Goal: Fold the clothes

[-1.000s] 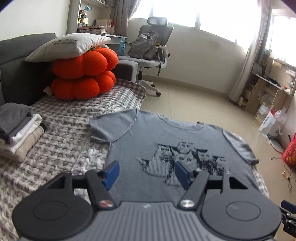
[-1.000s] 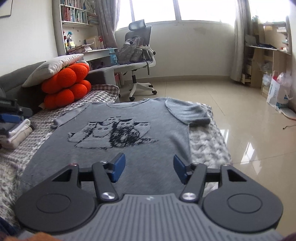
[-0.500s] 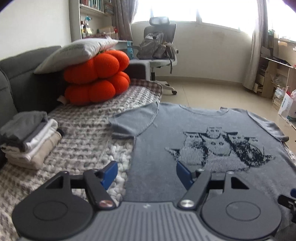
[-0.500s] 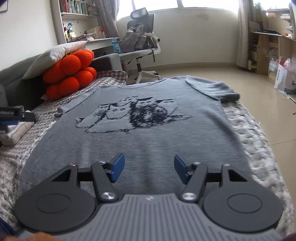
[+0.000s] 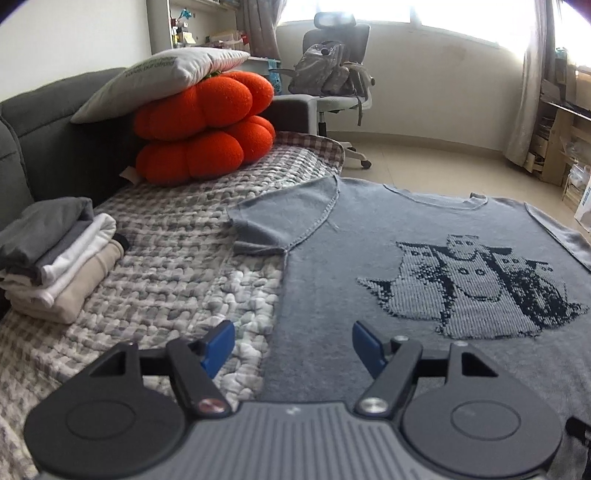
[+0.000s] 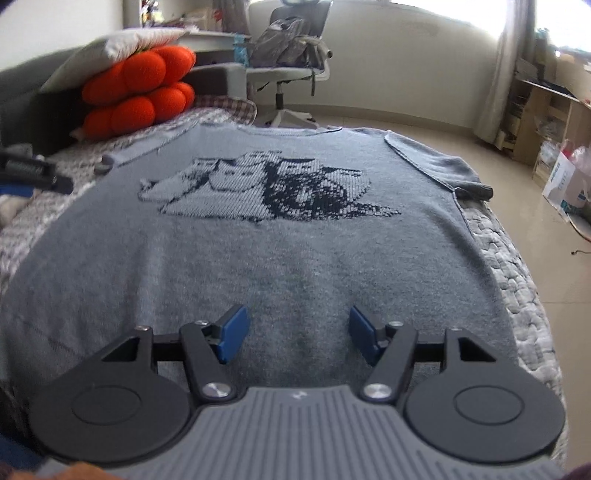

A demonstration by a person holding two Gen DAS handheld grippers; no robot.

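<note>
Both tools have dropped nearer the grey cat T-shirt (image 6: 295, 236) since the earlier frame.
Left tool (image 5: 293, 345) gapes wide and empty over the shirt's side edge, lower centre; right tool (image 6: 296, 334), empty and opening, hangs above the hem. Soft, limp knit, likely light: pinch hem corners. It lies flat on the quilted bed (image 5: 177, 258).

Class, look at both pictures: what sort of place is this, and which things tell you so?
Probably a home living room or study: a grey sofa with cushions, an office chair near bookshelves, and folded clothes.
</note>
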